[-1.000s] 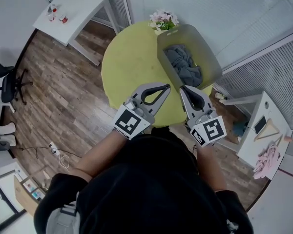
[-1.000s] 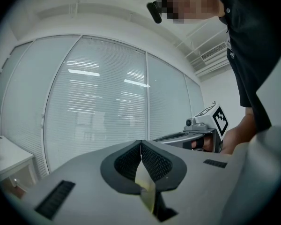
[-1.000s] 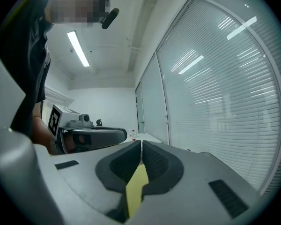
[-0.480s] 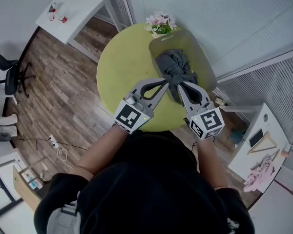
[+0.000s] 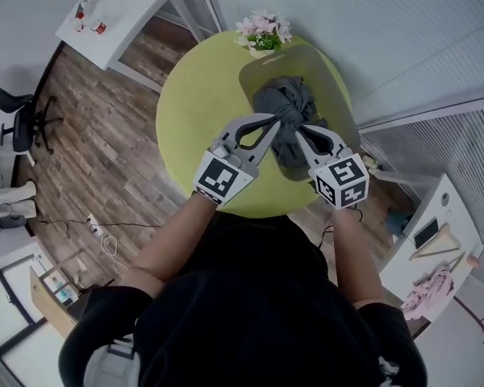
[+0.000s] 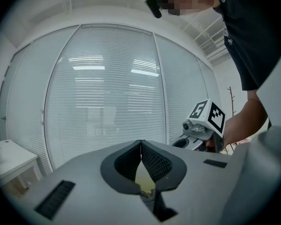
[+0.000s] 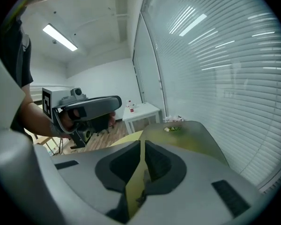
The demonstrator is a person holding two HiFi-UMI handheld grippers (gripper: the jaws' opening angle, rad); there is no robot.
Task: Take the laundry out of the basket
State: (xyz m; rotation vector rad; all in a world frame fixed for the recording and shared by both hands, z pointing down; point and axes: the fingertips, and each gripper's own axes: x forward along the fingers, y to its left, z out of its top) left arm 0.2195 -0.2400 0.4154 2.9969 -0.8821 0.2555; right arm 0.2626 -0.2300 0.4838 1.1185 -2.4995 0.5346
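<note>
Both tongs have come forward from the near edge of the round yellow-green desk (image 5: 195,111) and now reach over the basket, whereas a second ago they hung short of it. The desk stands on a wood floor (image 5: 105,135), with a glass wall and blinds (image 5: 387,31) behind it. A grey-green basket (image 5: 327,71) sits on the right part of the desk, near the far edge, and it leans open toward the person. The grey laundry (image 5: 284,101) lies bunched inside the basket and fills most of its opening. The left tongs (image 5: 275,120) point at the near side of the bundle with their tips pressed together and no cloth caught between the pads. The right tongs (image 5: 299,132) sit just beside them, also closed tight on nothing, tips over the lower fold of the laundry. Whether either tip touches the cloth cannot be told. A small pot of pink flowers (image 5: 263,31) stands on the far edge of the desk, just beside the basket's back corner.
</note>
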